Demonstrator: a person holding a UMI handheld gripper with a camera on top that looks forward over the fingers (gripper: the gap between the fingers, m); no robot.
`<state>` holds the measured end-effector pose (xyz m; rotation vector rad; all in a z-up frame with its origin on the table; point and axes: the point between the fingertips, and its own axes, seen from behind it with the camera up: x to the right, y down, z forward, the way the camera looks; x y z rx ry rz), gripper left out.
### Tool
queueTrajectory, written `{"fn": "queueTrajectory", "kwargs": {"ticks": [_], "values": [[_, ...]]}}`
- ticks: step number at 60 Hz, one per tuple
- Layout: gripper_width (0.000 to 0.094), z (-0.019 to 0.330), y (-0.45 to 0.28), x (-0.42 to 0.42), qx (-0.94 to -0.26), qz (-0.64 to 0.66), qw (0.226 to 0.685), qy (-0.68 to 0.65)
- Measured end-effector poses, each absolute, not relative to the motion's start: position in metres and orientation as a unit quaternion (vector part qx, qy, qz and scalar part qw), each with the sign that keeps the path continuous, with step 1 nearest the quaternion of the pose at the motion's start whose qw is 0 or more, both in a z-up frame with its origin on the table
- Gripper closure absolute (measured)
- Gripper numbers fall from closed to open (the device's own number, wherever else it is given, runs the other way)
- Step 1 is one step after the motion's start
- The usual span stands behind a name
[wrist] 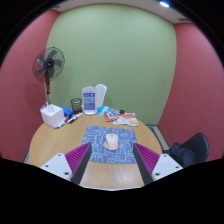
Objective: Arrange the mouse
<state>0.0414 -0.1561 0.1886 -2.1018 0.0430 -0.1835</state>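
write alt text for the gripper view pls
A white mouse sits on a blue patterned mat on a round wooden table, just ahead of the open gripper. Beyond them are boxes, a fan and a green wall.

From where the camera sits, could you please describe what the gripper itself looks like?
The gripper shows two pale, whitish finger bodies that angle inward toward each other. Each carries a bright magenta pad with fine ribbing on its inner face. No cables, markings, hand or sleeve are visible in this view.
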Motion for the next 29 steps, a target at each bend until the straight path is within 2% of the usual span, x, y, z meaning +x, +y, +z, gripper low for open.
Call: {"fn": "queueTrajectory", "kwargs": {"ticks": [13, 29], "values": [[0.0097, 0.214, -0.225, 0.021, -0.862, -0.078, 0.5, 0.031], [0.0097, 0.226, -0.252, 0.011, -0.857, -0.086, 0.508, 0.022]]}}
